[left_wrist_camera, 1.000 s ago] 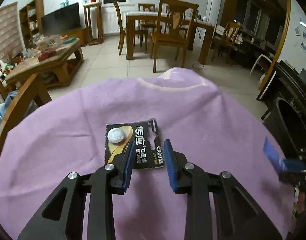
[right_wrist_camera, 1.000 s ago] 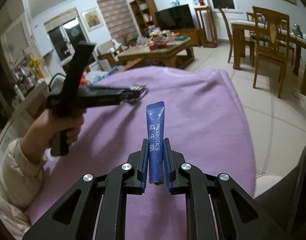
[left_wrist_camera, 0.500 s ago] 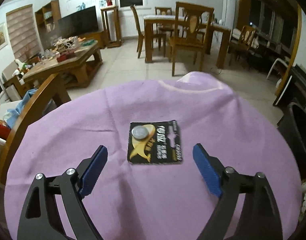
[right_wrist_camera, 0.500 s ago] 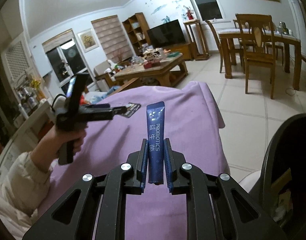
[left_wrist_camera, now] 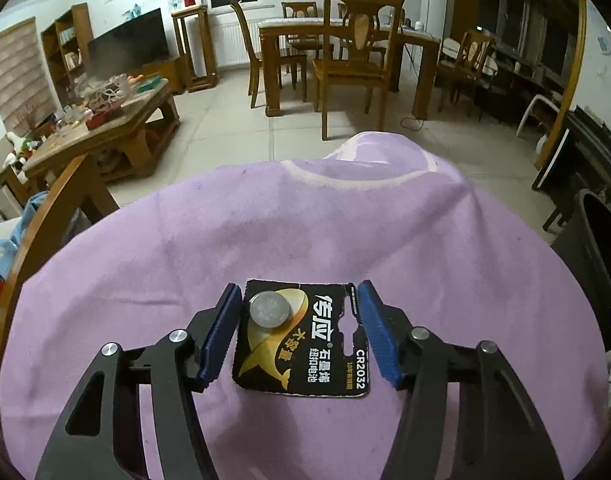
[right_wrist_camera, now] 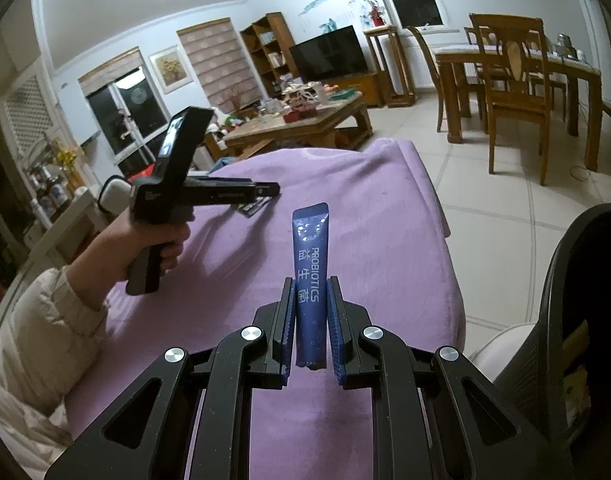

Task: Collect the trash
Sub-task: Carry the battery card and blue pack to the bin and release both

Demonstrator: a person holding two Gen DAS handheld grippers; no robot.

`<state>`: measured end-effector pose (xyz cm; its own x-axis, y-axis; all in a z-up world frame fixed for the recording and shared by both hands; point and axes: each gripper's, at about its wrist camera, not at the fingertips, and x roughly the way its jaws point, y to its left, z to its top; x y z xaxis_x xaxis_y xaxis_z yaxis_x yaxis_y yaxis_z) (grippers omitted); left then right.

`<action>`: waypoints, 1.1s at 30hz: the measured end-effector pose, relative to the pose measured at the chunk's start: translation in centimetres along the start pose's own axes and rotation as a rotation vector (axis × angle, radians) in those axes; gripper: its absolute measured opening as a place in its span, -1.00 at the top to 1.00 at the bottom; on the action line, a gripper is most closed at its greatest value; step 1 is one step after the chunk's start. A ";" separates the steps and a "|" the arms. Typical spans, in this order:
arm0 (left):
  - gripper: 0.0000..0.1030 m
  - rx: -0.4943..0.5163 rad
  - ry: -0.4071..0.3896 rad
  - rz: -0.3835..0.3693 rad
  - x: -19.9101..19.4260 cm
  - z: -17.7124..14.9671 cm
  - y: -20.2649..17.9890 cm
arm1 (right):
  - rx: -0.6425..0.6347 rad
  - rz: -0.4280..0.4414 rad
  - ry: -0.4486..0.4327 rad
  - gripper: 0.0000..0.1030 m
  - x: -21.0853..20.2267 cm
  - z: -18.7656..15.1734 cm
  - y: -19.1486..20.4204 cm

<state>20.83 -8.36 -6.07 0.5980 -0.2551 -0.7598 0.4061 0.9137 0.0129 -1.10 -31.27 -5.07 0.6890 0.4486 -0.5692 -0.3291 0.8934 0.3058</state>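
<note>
A black CR2032 coin-battery card (left_wrist_camera: 305, 338) with a silver cell lies flat on the purple cloth (left_wrist_camera: 305, 224). My left gripper (left_wrist_camera: 299, 300) is open, its blue pads on either side of the card, close to its edges. In the right wrist view the left gripper (right_wrist_camera: 271, 190) reaches over the card (right_wrist_camera: 254, 207). My right gripper (right_wrist_camera: 311, 312) is shut on a blue probiotics sachet (right_wrist_camera: 310, 276), held upright above the cloth near its right edge.
A black trash bin (right_wrist_camera: 577, 328) stands at the right of the purple table, also seen in the left wrist view (left_wrist_camera: 597, 256). A wooden chair back (left_wrist_camera: 53, 216) is at the left. A coffee table (left_wrist_camera: 105, 128) and dining set (left_wrist_camera: 345, 64) stand beyond.
My left gripper opened wide, then moved forward and narrowed so its pads flank the battery card. My right gripper kept the sachet and swung right toward the bin.
</note>
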 end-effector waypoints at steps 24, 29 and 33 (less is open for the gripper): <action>-0.10 0.180 -0.270 -0.379 -11.8 0.0 -17.1 | 0.230 -0.221 -0.428 0.69 -15.9 -0.1 -9.1; -0.10 0.235 -0.265 -0.484 -10.5 0.5 -23.7 | 0.297 -0.309 -0.481 0.69 -19.7 -2.4 -13.2; -0.10 0.283 -0.252 -0.550 -9.1 0.7 -28.5 | 0.341 -0.354 -0.494 0.69 -21.3 -4.2 -15.7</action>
<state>4.27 -32.30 0.98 0.3811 -0.7576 -0.5300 0.8429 0.5202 -0.1374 -13.34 -54.72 -0.98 0.9572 -0.0034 -0.2893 0.1346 0.8905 0.4347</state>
